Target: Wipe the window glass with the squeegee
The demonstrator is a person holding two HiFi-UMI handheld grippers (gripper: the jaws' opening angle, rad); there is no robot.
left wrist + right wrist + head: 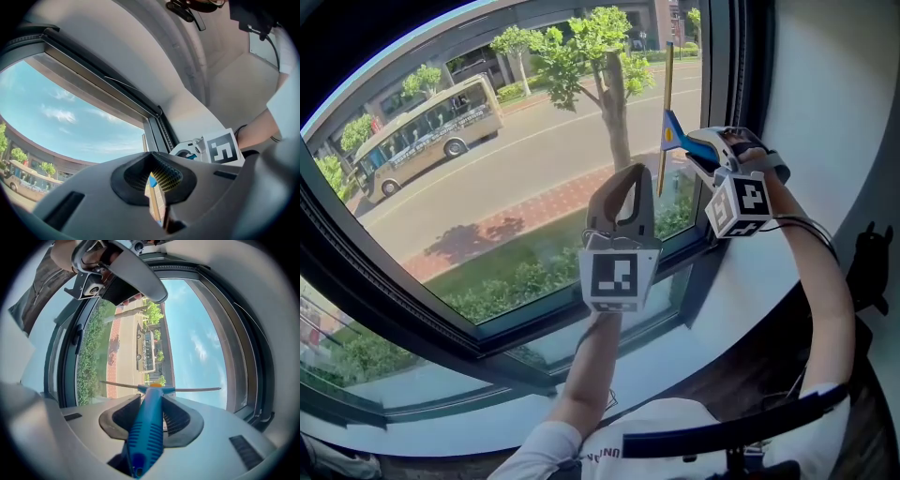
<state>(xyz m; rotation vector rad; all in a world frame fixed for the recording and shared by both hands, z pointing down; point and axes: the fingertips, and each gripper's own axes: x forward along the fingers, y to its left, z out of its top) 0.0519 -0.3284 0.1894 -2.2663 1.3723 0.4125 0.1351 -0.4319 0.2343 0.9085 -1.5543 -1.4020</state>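
Two grippers are counted, each with one marker cube printed in black and white squares (pixel 614 278) (pixel 739 206). One squeegee (pixel 672 131) is seen, blue in the handle, with a thin blade standing upright before the window glass (pixel 487 187). Whether the blade touches the pane cannot be told. The handle is clamped between the jaws of the right gripper (pixel 698 148), just right of the squeegee. The left gripper (pixel 622 180) is held below and to the left of the squeegee, with its jaws closed tip to tip and nothing caught between them.

One bus (pixel 427 127) is seen far left of the squeegee, out on the road (pixel 516 159). The lettering along its side is too small to be read. One tree (pixel 605 56) stands just left of the squeegee, beyond the glass. A brick pavement (pixel 534 211) and a hedge (pixel 516 281) are laid out below it.

The glass is bordered by a dark frame (pixel 384 291). A white sill (pixel 750 281) is found below the squeegee and a white wall (pixel 825 112) to its right.
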